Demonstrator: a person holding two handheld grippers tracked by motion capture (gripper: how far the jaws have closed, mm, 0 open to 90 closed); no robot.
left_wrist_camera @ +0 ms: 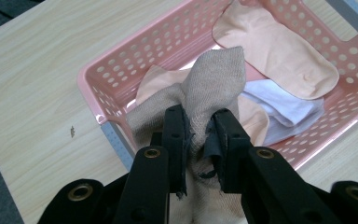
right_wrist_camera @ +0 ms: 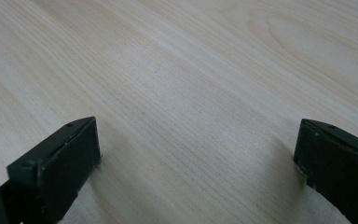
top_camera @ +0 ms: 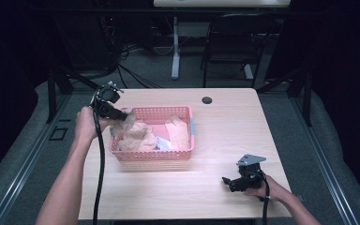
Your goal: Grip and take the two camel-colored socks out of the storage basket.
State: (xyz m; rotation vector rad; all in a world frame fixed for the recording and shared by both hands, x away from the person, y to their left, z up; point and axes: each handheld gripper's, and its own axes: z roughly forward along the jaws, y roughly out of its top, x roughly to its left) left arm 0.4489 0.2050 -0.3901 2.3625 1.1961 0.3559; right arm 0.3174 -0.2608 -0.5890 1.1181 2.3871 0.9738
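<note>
Left gripper point(left_wrist_camera: 199, 135) clamped on tan sock point(left_wrist_camera: 209, 88), lifting it just above the pink basket point(left_wrist_camera: 103, 74); right gripper point(right_wrist_camera: 196, 154) idle, jaws wide; next: clear rim, carry to table point(top_camera: 225, 122).

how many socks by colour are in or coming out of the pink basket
Tan knit sock, pinched in the left gripper: 1
Peach socks, one flat at the far end of the basket, one under the tan sock: 2
White sock: 1
Total: 4 socks, as far as the pile shows
</note>
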